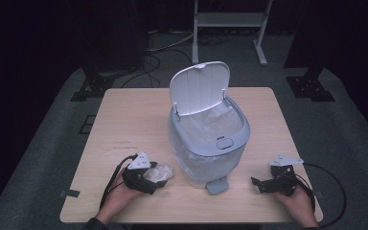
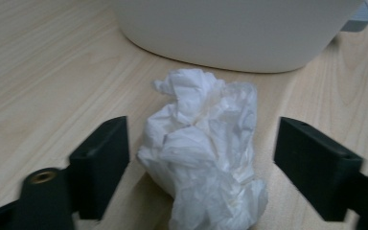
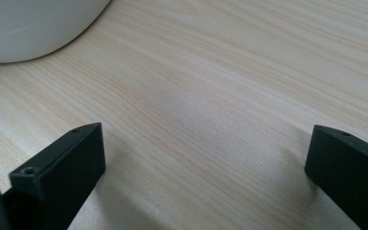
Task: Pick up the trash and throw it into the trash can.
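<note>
Lidded bin stands mid-counter between the 2 grippers and blocks the straight path from one to the other. Its lid is raised at the back, so the mouth is open from above and from the near side. Pedal juts out at the bin's near foot. Crumpled tissue lies between the spread jaws of the left gripper, just beside the bin wall. Bare counter lies between the spread jaws of the right gripper. Left and far counter stretches are unobstructed.
</note>
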`<state>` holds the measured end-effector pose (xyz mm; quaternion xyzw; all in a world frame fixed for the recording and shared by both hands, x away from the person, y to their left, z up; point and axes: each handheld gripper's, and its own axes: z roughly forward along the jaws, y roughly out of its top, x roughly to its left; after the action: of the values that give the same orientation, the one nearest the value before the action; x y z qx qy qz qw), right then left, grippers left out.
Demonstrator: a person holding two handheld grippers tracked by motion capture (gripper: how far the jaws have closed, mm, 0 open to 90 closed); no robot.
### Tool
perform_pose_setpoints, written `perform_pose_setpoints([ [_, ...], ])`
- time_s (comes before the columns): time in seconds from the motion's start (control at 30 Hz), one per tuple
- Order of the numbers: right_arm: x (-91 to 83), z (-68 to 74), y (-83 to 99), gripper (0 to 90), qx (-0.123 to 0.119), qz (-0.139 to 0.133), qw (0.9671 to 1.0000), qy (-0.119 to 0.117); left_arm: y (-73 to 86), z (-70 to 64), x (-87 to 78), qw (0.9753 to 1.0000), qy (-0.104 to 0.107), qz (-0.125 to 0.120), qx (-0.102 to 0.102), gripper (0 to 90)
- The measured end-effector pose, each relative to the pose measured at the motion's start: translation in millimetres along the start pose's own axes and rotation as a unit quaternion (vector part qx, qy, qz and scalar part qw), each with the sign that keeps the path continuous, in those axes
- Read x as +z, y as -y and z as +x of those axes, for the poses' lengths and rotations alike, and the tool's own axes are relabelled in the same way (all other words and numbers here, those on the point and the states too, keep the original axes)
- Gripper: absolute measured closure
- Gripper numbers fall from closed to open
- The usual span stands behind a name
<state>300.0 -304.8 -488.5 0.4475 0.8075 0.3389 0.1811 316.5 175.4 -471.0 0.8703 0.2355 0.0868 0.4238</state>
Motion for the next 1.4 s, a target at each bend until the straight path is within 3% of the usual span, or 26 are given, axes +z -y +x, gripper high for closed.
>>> perform_pose_setpoints([
  [0.37,-0.2,0.4,0.1,0.0,0.001,0.001,1.0000,0.000,2.0,1.7,0.0,0.9998,-0.003,0.017,-0.003,42.0],
  [0.6,-0.5,1.3,0.6,0.0,0.000,0.000,1.0000,0.001,1.6,3.6,-4.0,0.9997,-0.003,0.010,-0.024,56.5],
  [0.7,-0.5,1.3,0.6,0.0,0.000,0.000,1.0000,0.001,1.1,4.0,-7.5,0.9997,-0.004,0.009,-0.022,61.2],
  [1.1,0.5,1.0,-0.4,0.0,-0.003,-0.001,1.0000,-0.002,-0.8,1.1,-18.4,0.9995,0.006,0.002,-0.032,64.3],
  [1.4,0.7,1.3,-0.5,0.0,-0.001,-0.001,1.0000,0.000,-9.5,4.0,-33.0,0.9989,0.021,-0.019,-0.038,65.4],
])
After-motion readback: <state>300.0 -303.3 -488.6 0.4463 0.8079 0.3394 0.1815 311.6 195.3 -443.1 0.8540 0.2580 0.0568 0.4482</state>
